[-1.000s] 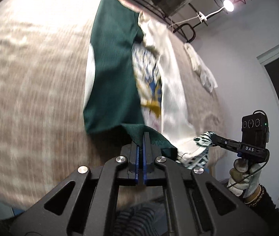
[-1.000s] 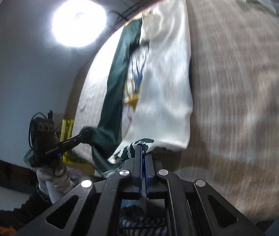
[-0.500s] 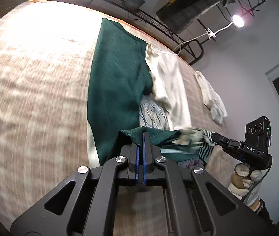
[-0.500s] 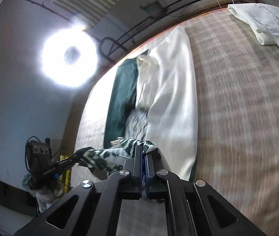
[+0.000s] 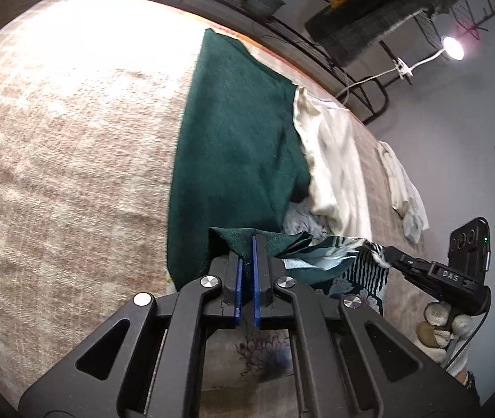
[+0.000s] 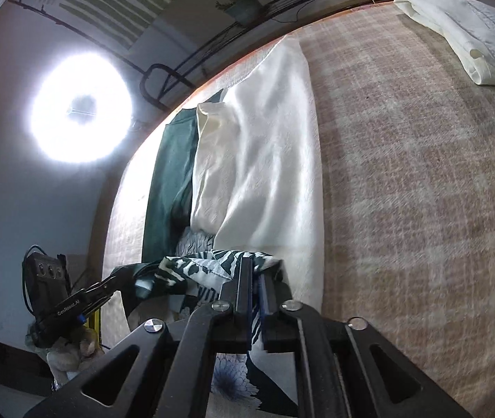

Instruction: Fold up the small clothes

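A green and white garment with a floral print inside lies lengthwise on the beige woven surface; in the right wrist view its white side faces me. My left gripper is shut on the garment's green near corner. My right gripper is shut on the printed near corner. Both corners are lifted and held over the garment's near part. The right gripper also shows in the left wrist view, and the left gripper in the right wrist view.
A second white garment lies crumpled at the far right of the surface, also in the left wrist view. A dark metal rack and a lamp stand beyond the far edge.
Both grippers have carried the near hem forward over the garment. The printed inside that lay open a second ago is now mostly covered by the green and white halves.
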`<state>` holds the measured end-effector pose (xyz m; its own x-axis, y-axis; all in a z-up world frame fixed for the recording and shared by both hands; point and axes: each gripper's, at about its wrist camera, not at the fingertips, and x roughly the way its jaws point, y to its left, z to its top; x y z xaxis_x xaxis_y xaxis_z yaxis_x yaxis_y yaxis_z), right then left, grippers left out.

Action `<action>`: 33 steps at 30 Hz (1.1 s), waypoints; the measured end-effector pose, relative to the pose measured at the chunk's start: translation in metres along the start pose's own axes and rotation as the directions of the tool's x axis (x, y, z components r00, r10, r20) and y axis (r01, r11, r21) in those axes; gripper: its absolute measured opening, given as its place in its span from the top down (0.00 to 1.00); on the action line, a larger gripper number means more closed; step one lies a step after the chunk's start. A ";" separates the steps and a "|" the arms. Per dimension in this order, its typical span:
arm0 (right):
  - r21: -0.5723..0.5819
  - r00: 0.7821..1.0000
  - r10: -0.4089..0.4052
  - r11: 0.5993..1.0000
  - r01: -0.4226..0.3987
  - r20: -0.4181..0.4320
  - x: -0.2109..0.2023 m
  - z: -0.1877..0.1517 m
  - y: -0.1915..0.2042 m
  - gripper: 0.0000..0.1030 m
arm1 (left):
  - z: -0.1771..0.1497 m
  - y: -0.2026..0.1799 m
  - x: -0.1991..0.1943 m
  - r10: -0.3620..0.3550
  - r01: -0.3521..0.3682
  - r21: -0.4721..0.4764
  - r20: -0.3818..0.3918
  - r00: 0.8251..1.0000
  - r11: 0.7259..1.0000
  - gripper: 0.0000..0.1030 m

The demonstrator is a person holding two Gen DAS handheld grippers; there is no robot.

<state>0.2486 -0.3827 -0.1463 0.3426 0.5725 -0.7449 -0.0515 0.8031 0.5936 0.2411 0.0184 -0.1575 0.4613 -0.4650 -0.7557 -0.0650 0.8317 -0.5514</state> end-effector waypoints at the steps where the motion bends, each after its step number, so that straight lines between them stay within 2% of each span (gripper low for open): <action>1: -0.007 1.000 -0.016 1.000 0.016 -0.001 0.000 0.002 0.000 0.83 | 0.001 0.001 0.000 0.011 -0.011 -0.002 0.002 1.000 1.000 0.87; 2: -0.015 1.000 -0.030 0.999 0.030 0.004 -0.002 0.004 0.000 0.64 | 0.002 0.001 -0.002 0.016 -0.016 -0.001 0.010 1.000 1.000 0.79; 3: -0.022 0.999 -0.041 0.999 0.042 0.021 -0.006 0.006 0.000 0.62 | 0.002 0.001 -0.004 0.024 -0.024 0.002 0.027 0.999 1.000 0.66; 4: -0.031 0.998 -0.050 0.998 0.051 0.037 -0.009 0.008 0.000 0.62 | 0.002 0.002 -0.008 0.031 -0.031 0.005 0.049 0.998 0.999 0.61; 8: -0.047 0.996 -0.058 0.997 0.062 0.069 -0.021 0.012 -0.001 0.62 | 0.007 0.003 -0.018 0.037 -0.038 0.011 0.083 0.996 0.999 0.61; 13: -0.055 0.995 -0.081 0.995 0.085 0.066 -0.022 0.013 -0.002 0.62 | 0.011 0.001 -0.020 0.053 -0.056 0.022 0.093 0.994 0.998 0.61; 18: -0.124 0.990 -0.111 0.985 0.121 0.086 -0.022 0.021 0.006 0.58 | 0.027 -0.002 -0.017 0.082 -0.087 0.048 0.102 0.991 0.995 0.61; 20: -0.147 0.987 -0.124 0.979 0.139 0.103 -0.022 0.029 0.007 0.53 | 0.040 -0.003 -0.014 0.093 -0.100 0.069 0.106 0.990 0.993 0.60; 22: -0.166 0.984 -0.129 0.975 0.148 0.121 -0.021 0.041 0.006 0.52 | 0.056 -0.002 -0.007 0.097 -0.105 0.084 0.100 0.990 0.991 0.55; 25: -0.175 0.982 -0.135 0.972 0.157 0.132 -0.015 0.063 0.001 0.47 | 0.086 0.007 0.009 0.094 -0.101 0.078 0.084 0.992 0.992 0.53; 27: -0.180 0.981 -0.137 0.970 0.161 0.138 -0.007 0.081 -0.004 0.41 | 0.105 0.014 0.021 0.108 -0.113 0.069 0.081 0.991 0.991 0.53; 30: -0.203 0.977 -0.165 0.960 0.190 0.136 0.011 0.105 -0.010 0.41 | 0.136 0.024 0.043 0.119 -0.123 0.055 0.072 0.990 0.991 0.53; 33: -0.204 0.975 -0.177 0.958 0.201 0.132 0.030 0.133 -0.019 0.41 | 0.162 0.025 0.066 0.134 -0.139 0.080 0.075 0.988 0.987 0.53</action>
<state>0.3841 -0.4023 -0.1394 0.4666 0.3945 -0.7916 -0.1718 0.9184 0.3564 0.4137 0.0576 -0.1635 0.5138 -0.3256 -0.7937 -0.0573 0.9101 -0.4104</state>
